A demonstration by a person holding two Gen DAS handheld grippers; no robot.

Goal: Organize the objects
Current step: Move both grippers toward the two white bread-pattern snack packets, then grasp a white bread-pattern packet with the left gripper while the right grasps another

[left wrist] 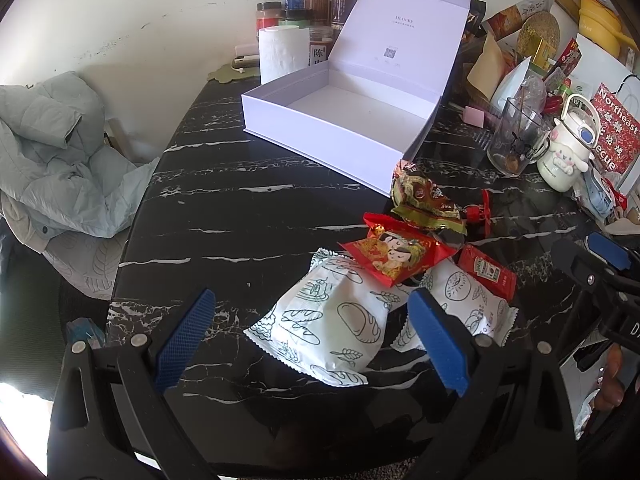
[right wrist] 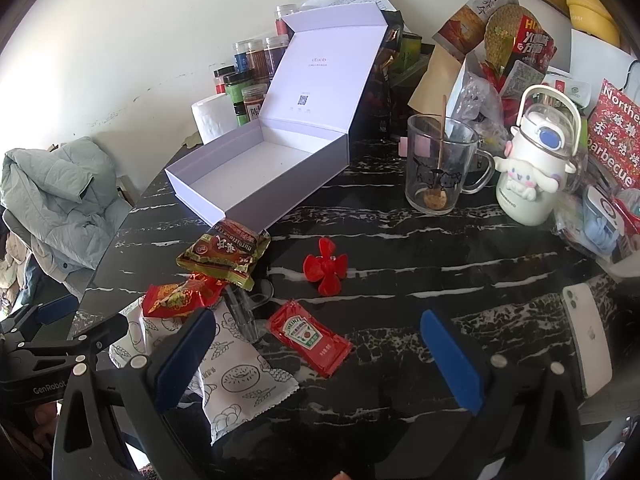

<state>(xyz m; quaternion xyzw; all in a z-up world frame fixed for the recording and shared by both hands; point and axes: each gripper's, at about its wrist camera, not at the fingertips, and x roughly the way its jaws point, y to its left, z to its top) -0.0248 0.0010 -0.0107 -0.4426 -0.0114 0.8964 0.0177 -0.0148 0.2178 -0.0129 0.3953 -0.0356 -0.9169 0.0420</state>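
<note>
Bread packet (left wrist: pixel 328 320) lies between the spread left tool (left wrist: pixel 312 344) fingers

The left gripper (left wrist: pixel 310 338) has black plastic arms tipped with blue pads (left wrist: pixel 185 340) of fine cross-hatched texture; silver round-headed screws sit behind the pads on both sides of the jaws. The right gripper (right wrist: pixel 318 356) is built alike, with black arms, blue pads (right wrist: pixel 452 360) and silver screws behind them. Beyond its left pad, the other gripper's black body carries white "GenRobot" lettering. Fingertips (left wrist: pixel 610 380) show past the left gripper's right arm.
</note>
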